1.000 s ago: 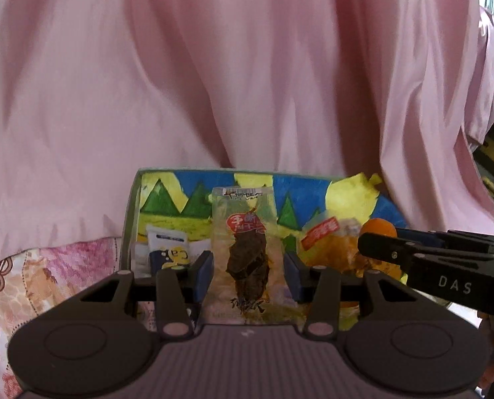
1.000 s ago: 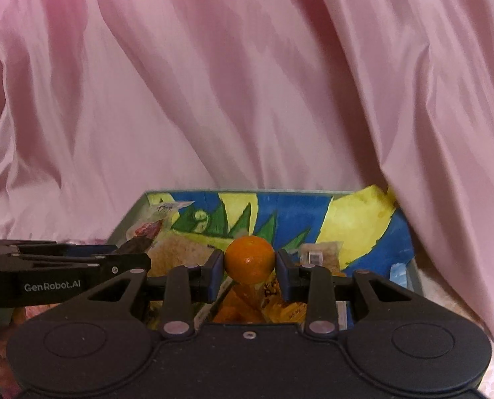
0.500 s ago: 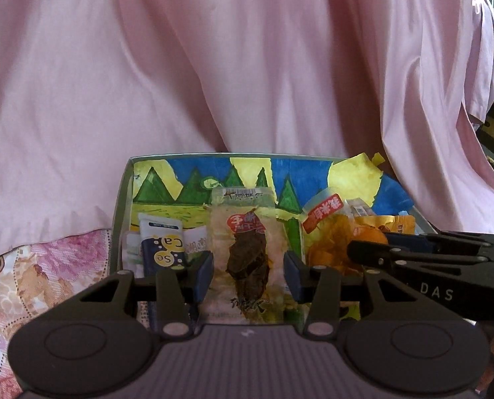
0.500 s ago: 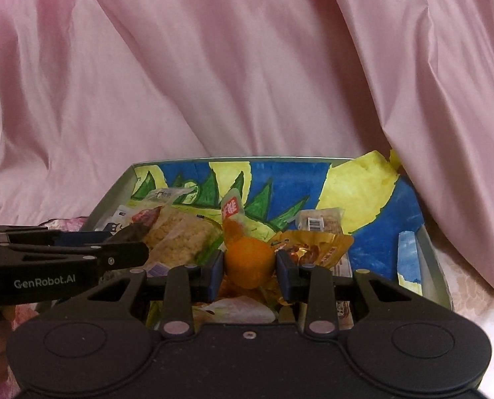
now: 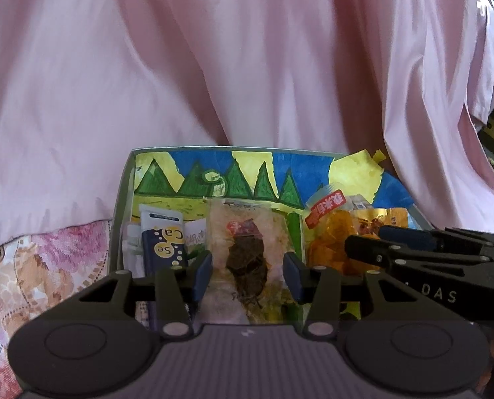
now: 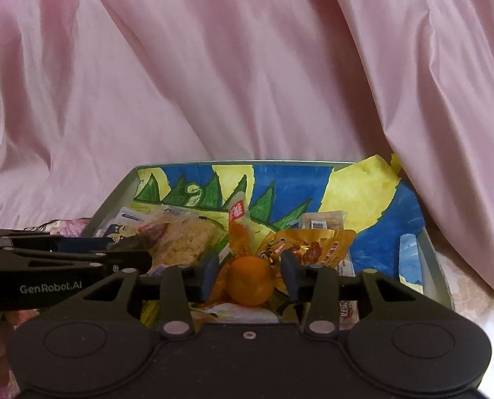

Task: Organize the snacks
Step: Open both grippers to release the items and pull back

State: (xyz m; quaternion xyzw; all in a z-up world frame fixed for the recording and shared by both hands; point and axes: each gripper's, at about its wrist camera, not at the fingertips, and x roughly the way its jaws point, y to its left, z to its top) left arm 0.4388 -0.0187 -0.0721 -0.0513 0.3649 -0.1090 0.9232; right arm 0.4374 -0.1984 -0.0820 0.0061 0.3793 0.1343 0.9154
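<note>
A painted box (image 6: 409, 199) with green trees, blue sky and yellow patches is seen by both wrist cameras, set against pink cloth (image 5: 247, 66). In the right wrist view, the right gripper (image 6: 249, 274) is held over the box; its jaws are opening, and an orange (image 6: 250, 281) lies between the pads with a gap shown on each side, resting on the snack packets. A gold packet (image 6: 316, 249) just behind it is shown only partly in the left view. In the left wrist view, the left gripper (image 5: 247, 276) is seen with jaws opening around a clear packet of dark dried snack (image 5: 247, 256), no pad pressed on it. A dark blue tube (image 5: 162, 242) is shown plainly there, at the box's left side
</note>
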